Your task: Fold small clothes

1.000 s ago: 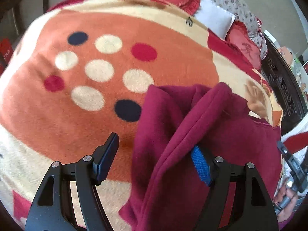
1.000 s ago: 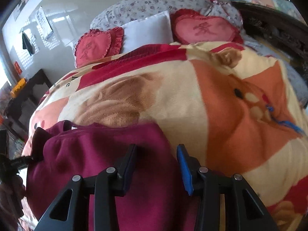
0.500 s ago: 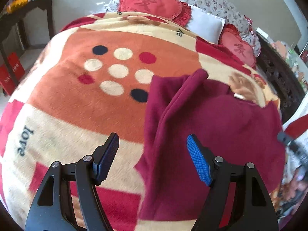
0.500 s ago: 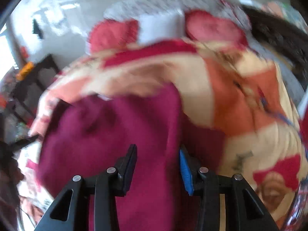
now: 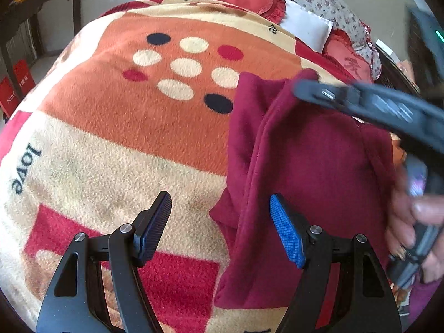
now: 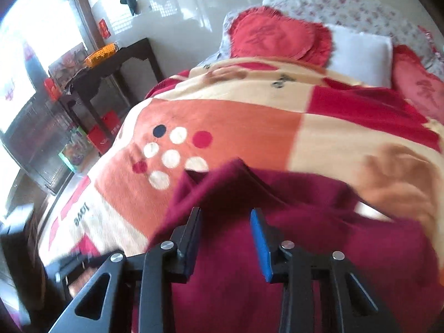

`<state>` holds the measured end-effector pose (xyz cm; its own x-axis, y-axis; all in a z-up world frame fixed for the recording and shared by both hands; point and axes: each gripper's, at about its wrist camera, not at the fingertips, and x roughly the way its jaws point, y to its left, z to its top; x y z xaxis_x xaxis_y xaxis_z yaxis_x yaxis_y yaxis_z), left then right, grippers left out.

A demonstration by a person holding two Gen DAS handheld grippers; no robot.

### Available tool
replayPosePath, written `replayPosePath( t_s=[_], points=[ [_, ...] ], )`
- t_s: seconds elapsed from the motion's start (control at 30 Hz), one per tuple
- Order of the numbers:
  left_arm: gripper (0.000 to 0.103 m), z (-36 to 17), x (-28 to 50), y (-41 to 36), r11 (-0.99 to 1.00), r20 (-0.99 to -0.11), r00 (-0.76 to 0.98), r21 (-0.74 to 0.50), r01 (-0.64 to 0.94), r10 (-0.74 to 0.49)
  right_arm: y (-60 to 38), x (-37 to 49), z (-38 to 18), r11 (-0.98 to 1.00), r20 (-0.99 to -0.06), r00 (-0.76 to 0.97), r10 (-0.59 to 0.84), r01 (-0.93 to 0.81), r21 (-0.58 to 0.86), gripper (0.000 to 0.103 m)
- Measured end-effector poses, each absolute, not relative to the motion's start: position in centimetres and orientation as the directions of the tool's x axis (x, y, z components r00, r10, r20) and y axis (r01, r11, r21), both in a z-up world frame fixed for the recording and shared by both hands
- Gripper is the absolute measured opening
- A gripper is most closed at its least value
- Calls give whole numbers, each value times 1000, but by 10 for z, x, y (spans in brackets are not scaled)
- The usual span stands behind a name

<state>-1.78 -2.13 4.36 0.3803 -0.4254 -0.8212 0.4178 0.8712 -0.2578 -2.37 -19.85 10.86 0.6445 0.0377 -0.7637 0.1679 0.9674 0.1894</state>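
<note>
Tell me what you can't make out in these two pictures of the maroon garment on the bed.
- Left wrist view: the right gripper is motion-blurred, so its hold on the maroon garment is unclear.
- Right wrist view: the garment's near part is cut off by the bottom edge and hidden behind the gripper; the folded edge is blurred.
- Both views: what kind of garment it is cannot be told.
- Left gripper holds nothing.

A deep maroon garment point(image 5: 319, 166) lies on a fleece blanket point(image 5: 125, 144) of orange, cream and red blocks dotted in cream, red and navy, before red frilled cushions point(image 6: 277, 37), a white pillow point(image 6: 360, 55) and what appears, blurred, a floral cover point(image 6: 347, 8).
</note>
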Motion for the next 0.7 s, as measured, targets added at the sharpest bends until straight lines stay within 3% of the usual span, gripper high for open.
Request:
replayPosePath(
  t_s=[0.3,0.7],
  points=[
    [74,35,-11,-22,866,-823,357,-287,410,-442,-191,40,66,965,-832,553,47,191,181,31],
    [74,31,-14,-23,869,-823,362,-283,405,-437,-199,-1,87,945,-795,602,76,211,250,34]
  ],
)
